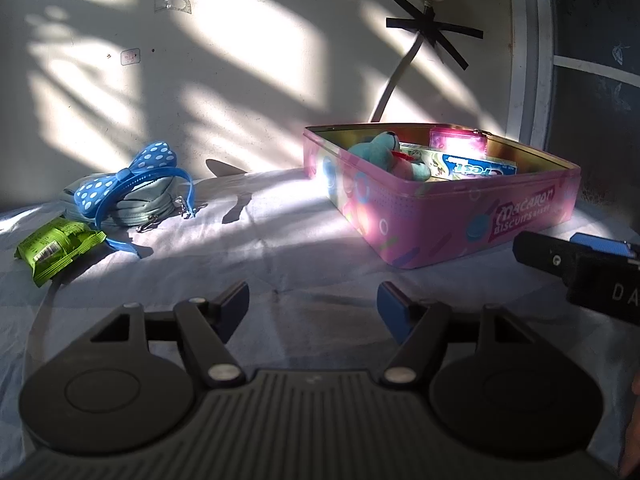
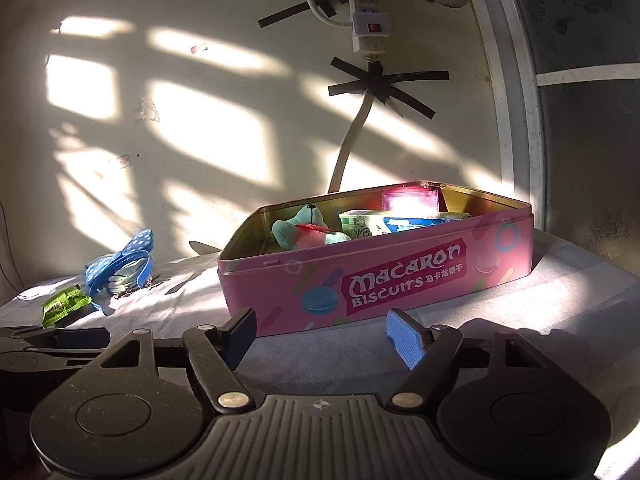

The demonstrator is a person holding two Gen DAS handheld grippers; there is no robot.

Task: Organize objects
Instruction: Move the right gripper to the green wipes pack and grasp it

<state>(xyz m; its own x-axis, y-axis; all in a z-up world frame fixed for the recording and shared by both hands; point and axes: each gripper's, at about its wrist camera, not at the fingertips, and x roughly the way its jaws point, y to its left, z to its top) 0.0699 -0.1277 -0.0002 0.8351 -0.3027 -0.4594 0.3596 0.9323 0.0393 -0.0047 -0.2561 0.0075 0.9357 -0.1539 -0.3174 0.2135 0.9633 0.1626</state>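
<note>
- Hard sunlight falls in slanted patches across the wall [image 1: 248,40], with soft-edged shadow bands between them.
- Glare burns out a pink card [image 2: 412,202] inside the tin [image 2: 400,276], toward 1 o'clock from centre.
- The cloth [image 1: 280,240] is bright mid-frame and dim at 6 o'clock.
- Fisheye bending curves the door frame [image 2: 516,92] at 3 o'clock; corners darken.
- The distance looks slightly soft.
</note>
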